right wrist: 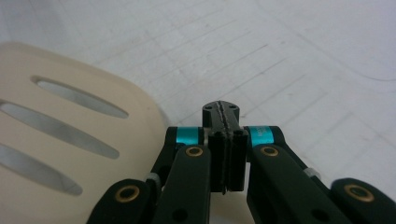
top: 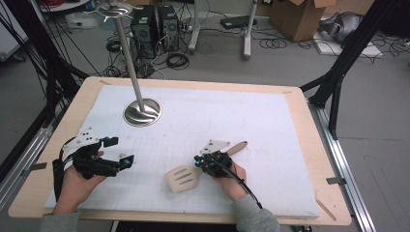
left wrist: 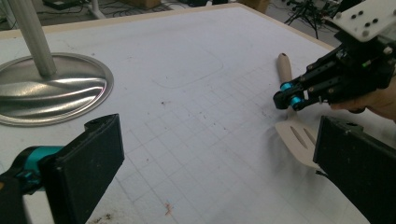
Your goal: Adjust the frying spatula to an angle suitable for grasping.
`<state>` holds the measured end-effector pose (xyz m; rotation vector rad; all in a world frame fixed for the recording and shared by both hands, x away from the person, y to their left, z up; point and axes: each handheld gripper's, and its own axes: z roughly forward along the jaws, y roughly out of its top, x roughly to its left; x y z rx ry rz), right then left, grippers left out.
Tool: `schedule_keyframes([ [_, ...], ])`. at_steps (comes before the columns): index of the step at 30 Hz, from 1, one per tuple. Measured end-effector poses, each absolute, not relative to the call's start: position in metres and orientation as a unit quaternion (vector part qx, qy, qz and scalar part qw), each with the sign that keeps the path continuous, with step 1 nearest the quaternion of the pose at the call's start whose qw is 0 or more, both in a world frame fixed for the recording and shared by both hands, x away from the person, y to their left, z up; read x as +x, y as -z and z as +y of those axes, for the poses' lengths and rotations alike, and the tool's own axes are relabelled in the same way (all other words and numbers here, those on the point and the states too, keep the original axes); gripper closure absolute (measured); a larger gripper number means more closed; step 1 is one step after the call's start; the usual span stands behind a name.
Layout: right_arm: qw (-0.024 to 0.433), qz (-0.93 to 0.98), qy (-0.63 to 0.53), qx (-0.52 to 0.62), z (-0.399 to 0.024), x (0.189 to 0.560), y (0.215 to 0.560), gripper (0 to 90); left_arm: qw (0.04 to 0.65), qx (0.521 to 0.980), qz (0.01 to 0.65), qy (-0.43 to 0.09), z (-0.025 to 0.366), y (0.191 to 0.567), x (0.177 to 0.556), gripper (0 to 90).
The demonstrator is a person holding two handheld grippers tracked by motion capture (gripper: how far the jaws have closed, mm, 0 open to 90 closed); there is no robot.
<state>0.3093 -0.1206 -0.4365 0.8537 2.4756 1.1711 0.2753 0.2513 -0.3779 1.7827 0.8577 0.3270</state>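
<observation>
1. Just left of the right gripper (top: pixel 199 161): a cream slotted spatula (top: pixel 183 178), lying flat on the white foam board (top: pixel 270 145), blade toward the person, wooden handle (top: pixel 237 147) running away under and beyond the gripper.
2. Right gripper seen along its own length (right wrist: pixel 223 135): jaws pressed fully together, pads meeting with nothing between them; spatula blade (right wrist: pixel 60 140) close on its left, three long slots showing.
3. Whether the closed tips touch the spatula neck: cannot tell, the contact spot being hidden under the gripper body.
4. Well to the left of the right gripper, near the board's left edge: left gripper (top: pixel 121 152), held above the board, jaws spread wide apart, gripping nothing.
5. Between the spread jaws in the left gripper view: bare gridded foam (left wrist: pixel 201 154), and farther off the right gripper (left wrist: pixel 287 99) with the spatula (left wrist: pixel 299 140) beneath it.
6. Beyond the left gripper, toward the far side of the board: round metal base (top: pixel 142 112) of a stand, with a slanted pole (top: pixel 129 53) rising from it.
7. Under the foam board: wooden tabletop (top: pixel 319 159), its edge showing all around.
</observation>
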Motion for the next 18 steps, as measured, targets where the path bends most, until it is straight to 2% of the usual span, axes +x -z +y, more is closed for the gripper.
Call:
schedule_keyframes([
  [2, 0.139, 0.847, -0.413, 0.304, -0.137, 0.311, 0.430, 90.0, 0.537, 0.752, 0.358, -0.137, 0.250, 0.378, 0.276, 2.3],
  [7, 0.110, 0.829, -0.429, 0.342, -0.194, 0.315, 0.427, 90.0, 0.533, 0.756, 0.355, -0.136, 0.245, 0.379, 0.275, 2.3],
  [12, 0.103, 0.847, -0.404, 0.329, -0.206, 0.310, 0.442, 90.0, 0.531, 0.760, 0.350, -0.136, 0.240, 0.378, 0.276, 2.3],
  [18, 0.106, 0.841, -0.412, 0.333, -0.212, 0.313, 0.442, 90.0, 0.534, 0.761, 0.342, -0.135, 0.236, 0.377, 0.275, 2.3],
])
